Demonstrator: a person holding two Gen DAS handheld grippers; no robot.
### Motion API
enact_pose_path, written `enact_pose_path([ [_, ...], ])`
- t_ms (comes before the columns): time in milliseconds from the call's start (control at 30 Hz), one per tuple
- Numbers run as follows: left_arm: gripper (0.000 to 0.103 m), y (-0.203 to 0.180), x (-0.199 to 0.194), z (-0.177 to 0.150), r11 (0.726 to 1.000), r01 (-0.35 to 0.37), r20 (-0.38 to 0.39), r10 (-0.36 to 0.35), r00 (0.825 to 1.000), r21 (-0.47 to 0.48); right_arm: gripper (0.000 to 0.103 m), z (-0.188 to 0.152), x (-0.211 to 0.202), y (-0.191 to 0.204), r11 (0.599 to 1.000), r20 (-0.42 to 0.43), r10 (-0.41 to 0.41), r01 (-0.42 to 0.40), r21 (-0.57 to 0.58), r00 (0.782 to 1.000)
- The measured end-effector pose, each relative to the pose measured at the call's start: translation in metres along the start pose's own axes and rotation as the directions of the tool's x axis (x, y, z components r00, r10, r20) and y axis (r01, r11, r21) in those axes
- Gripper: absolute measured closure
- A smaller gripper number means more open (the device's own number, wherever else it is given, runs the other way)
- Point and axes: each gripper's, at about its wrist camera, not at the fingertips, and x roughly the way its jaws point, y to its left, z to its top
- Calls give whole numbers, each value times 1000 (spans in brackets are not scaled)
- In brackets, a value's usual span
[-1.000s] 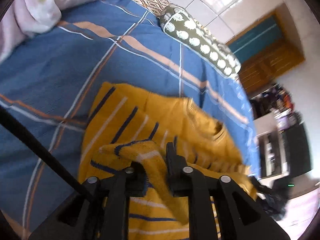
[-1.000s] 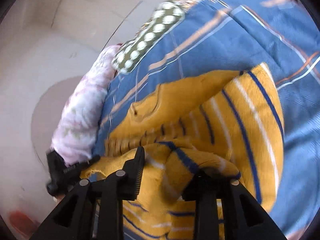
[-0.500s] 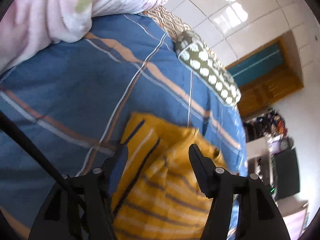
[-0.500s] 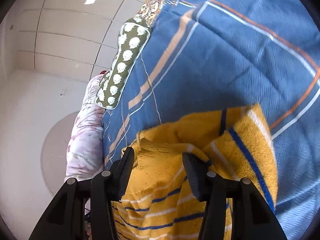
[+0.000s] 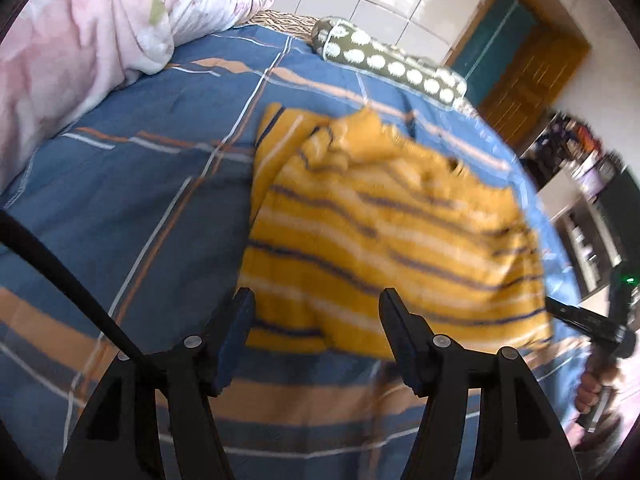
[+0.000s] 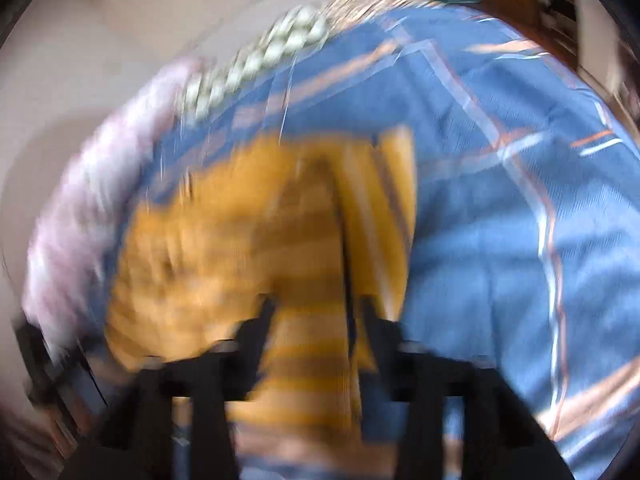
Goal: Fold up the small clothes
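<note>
A small yellow sweater (image 5: 384, 232) with navy and white stripes lies folded over on the blue plaid bedsheet (image 5: 132, 184). My left gripper (image 5: 316, 304) is open and empty, just in front of the sweater's near edge. In the blurred right wrist view the sweater (image 6: 260, 240) lies ahead of my right gripper (image 6: 316, 316), which is open with nothing between its fingers. The right gripper also shows at the right edge of the left wrist view (image 5: 600, 328), held in a hand.
A pink floral duvet (image 5: 80, 40) is bunched at the far left of the bed. A green pillow with white spots (image 5: 392, 64) lies along the far edge. A wooden door (image 5: 528, 60) and shelves (image 5: 580, 168) stand beyond the bed.
Both grippers let go of the sweater's hem after carrying it over, opened, and pulled back. The sweater now lies folded on the sheet. The right view is moving fast.
</note>
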Motion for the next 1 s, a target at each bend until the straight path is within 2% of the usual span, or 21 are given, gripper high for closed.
enact_pose_path([
  [100,40,10,4,-14,999,-32,2,32,999,-25,92,-18,3,-19,998,-21,-65,65,12,998],
  [133,39,14,4,-16,999,-37,5,37,999,-34,93,-18,1,-23,998,-21,-63,63,21,998],
  [200,36,22,4,-19,998,-22,9,22,1000,-59,87,-15,-10,-25,992,-15,-123,123,27,992],
  [267,32,28,4,-21,997,-17,26,19,999,-70,85,-12,-26,-13,985,36,-174,174,-15,984],
  [367,26,25,7,-26,998,-35,63,39,997,-58,84,-6,-51,15,990,136,-116,126,-68,984],
  [400,25,22,9,-29,998,-42,80,46,996,-43,80,-2,-55,29,989,174,-109,124,-80,979],
  [467,21,17,9,-35,998,-57,114,56,992,4,49,6,-50,55,987,213,-97,121,-104,972],
  [533,21,13,8,-42,997,-59,139,52,989,49,48,16,-29,86,987,174,-72,96,-131,982],
  [600,21,13,1,-48,996,-41,150,29,988,77,54,22,-3,120,977,132,-65,90,-192,989],
  [667,21,18,-12,-52,997,-6,163,-8,987,82,67,26,17,156,960,118,-67,96,-263,991],
  [700,21,21,-20,-51,997,16,169,-29,985,75,68,28,29,179,950,104,-56,85,-301,993],
  [800,21,38,-51,-44,994,104,244,-108,964,29,68,38,67,240,926,74,-31,57,-374,997],
  [933,20,66,-66,-34,999,44,314,-40,949,-8,68,54,117,297,908,42,-54,66,-415,998],
  [1000,20,85,-65,-29,998,13,322,7,947,-60,68,65,151,326,886,24,-112,111,-451,993],
])
